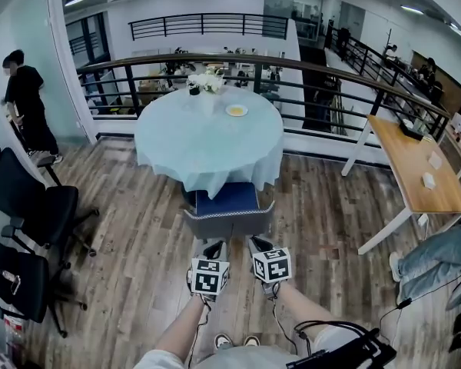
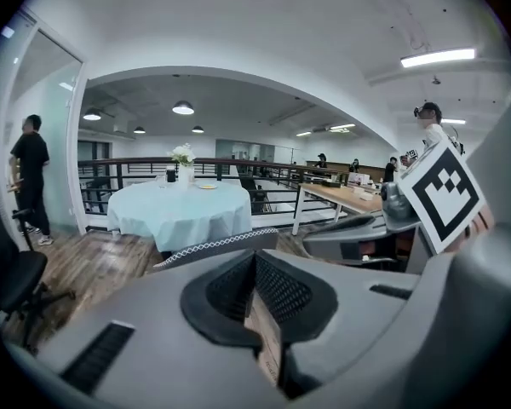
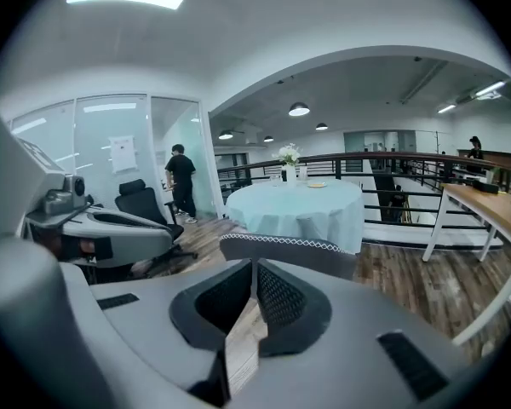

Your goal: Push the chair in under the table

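A chair with a blue seat (image 1: 227, 198) and a grey back (image 1: 229, 223) stands at the near side of the round table (image 1: 169, 141), which is draped in a pale blue cloth. The seat's front runs under the cloth's hem. Both grippers hang just short of the chair back, apart from it. My left gripper (image 1: 213, 250) is shut with nothing between its jaws, and my right gripper (image 1: 260, 244) is shut and empty too. From the left gripper view the closed tips (image 2: 254, 258) point at the chair back (image 2: 217, 247). The right gripper (image 3: 254, 267) faces the same back (image 3: 289, 250).
A vase of flowers (image 1: 206, 83) and a plate (image 1: 236, 110) sit on the table. Black office chairs (image 1: 31, 206) stand at the left and a wooden desk (image 1: 415, 167) at the right. A railing (image 1: 292, 75) runs behind. A person (image 1: 27, 106) stands far left, and legs (image 1: 430, 260) show at right.
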Demonstrator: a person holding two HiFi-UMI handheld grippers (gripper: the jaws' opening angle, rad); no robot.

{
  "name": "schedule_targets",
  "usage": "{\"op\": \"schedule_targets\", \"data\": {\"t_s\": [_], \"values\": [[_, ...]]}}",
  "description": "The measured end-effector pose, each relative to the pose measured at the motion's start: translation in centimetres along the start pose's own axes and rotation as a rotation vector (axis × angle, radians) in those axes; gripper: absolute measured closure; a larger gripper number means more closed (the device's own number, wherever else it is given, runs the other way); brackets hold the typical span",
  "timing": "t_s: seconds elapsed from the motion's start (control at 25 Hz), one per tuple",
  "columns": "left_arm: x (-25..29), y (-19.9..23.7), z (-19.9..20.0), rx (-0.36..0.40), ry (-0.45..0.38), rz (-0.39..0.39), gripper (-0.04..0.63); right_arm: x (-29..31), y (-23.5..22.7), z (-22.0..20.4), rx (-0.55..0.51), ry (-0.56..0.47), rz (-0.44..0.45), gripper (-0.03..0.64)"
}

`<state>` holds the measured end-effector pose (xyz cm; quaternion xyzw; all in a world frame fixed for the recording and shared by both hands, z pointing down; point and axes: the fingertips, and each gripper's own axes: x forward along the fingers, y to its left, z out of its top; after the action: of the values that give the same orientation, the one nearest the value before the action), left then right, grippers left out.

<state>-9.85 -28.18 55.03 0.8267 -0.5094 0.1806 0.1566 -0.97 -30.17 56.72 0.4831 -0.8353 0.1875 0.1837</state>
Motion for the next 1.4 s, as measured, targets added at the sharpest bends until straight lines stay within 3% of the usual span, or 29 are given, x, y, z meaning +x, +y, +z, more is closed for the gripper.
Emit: {"op": "schedule_targets", "data": {"t_s": [0.32,0.76,1.08,1.4], "values": [[-2.6,-1.5,-1.3,-0.048,-0.02,0.068,0.591,-3.3,2.2,-0.7,0.035,-0.041,0.008,0.584],[-3.5,-2.3,-1.2,-0.038,-0.021,0.106,0.591,-4.5,2.2,-1.0,0.023,-0.041,0.015,0.584],[-3.7,-2.7,-1.7,0.005,-0.006,0.114,0.591,-5.0,1.9,-0.7,0.003,-0.043,-0.031,0.6],[-3.8,-3.0,-1.7,-0.044,-0.017,0.112,0.591,-5.6,0.9,-1.1,-0.001,-0.016,-0.097,0.6]]}}
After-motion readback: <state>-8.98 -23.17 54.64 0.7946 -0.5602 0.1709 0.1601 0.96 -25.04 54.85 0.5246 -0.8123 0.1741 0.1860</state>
